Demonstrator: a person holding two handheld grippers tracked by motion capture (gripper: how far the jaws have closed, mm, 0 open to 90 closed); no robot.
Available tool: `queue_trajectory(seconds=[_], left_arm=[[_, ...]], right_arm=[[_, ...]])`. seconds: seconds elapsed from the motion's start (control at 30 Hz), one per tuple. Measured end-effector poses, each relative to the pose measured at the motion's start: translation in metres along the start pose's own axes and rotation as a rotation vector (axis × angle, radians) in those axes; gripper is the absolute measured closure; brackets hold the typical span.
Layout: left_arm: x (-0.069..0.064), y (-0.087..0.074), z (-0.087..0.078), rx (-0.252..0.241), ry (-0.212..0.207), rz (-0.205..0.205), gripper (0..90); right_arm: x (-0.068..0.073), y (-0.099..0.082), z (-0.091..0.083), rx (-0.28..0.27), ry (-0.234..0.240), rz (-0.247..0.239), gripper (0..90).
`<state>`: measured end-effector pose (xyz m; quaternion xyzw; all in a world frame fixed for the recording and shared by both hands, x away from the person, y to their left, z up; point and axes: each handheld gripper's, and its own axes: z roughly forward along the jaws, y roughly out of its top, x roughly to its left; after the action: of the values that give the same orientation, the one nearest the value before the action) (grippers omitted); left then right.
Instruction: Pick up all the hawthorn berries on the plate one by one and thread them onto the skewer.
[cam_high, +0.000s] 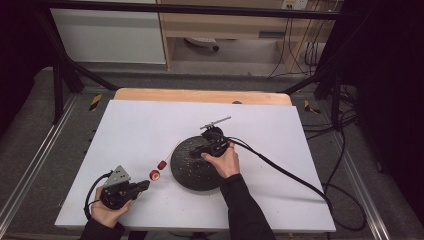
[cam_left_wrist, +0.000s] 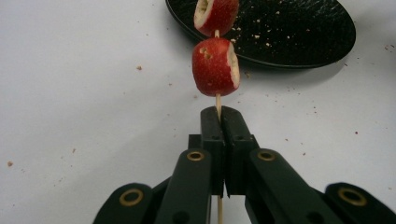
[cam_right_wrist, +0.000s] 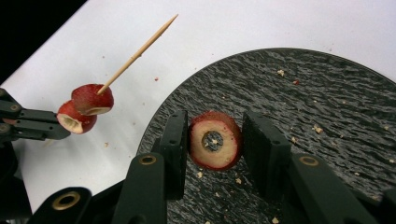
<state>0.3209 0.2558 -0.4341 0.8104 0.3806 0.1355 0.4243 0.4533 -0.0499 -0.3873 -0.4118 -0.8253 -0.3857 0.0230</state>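
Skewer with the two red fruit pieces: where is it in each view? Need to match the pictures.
High view: skewer lies left of centre, running from the left gripper up towards the black plate.
Left gripper view: centre, rising upright out of the shut gripper, both fruit pieces threaded on it.
Right gripper view: upper left, slanting, its bare tip pointing up and right.
Shared landmark: the black plate, beside the skewer in all three.

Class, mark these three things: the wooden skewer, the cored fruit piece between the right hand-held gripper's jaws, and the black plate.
wooden skewer (cam_right_wrist: 140, 52), right gripper view, bare shaft.
cored fruit piece (cam_right_wrist: 215, 140), right gripper view, cut face.
black plate (cam_right_wrist: 327, 107), right gripper view, bare surface.
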Motion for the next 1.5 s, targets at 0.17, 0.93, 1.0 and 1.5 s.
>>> queue_trajectory(seconds=[0.17,0.93,1.0,1.5], left_arm=[[-0.001,0.0,-0.001,-0.008,0.001,-0.003,88.4],[-0.009,0.0,0.001,-0.017,-0.011,0.0,88.4],[-0.009,0.0,0.001,-0.017,-0.012,0.0,88.4],[-0.02,0.002,0.007,-0.035,-0.015,-0.009,88.4]], right_arm=[[-0.001,-0.012,-0.005,-0.086,0.034,0.026,62.4],[0.014,-0.057,-0.007,-0.43,0.103,0.106,62.4],[0.015,-0.06,-0.007,-0.461,0.109,0.115,62.5],[0.013,-0.063,-0.014,-0.584,0.12,0.172,62.6]])
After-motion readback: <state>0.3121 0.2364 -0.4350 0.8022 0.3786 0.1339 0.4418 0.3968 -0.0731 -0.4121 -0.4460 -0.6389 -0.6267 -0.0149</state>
